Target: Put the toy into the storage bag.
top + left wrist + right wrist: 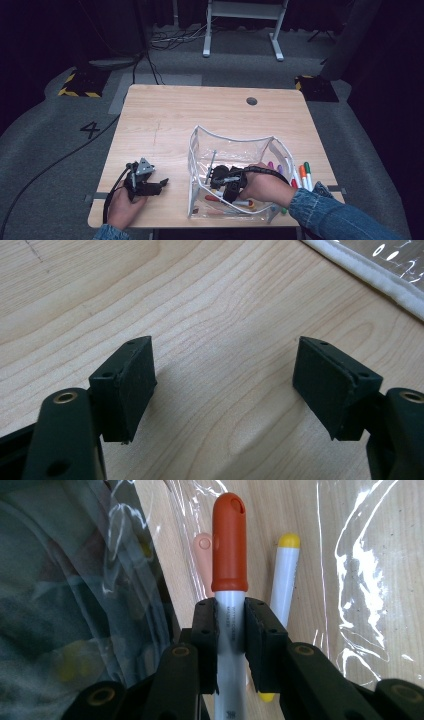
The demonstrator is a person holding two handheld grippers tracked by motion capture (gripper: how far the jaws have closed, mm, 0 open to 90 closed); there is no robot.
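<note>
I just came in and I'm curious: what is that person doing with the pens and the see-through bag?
A person is putting markers into a clear pouch on a wooden table. The right gripper is inside the pouch, clamped on an orange-capped marker. The left gripper rests open over bare table. More markers lie beside the pouch.

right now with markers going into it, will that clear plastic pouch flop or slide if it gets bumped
Probably floppy: the clear pouch has thin, wrinkled, glossy walls and only its white-edged rim holds it open. It looks light, so it may slide on the smooth wooden table. The markers inside add little weight.
</note>
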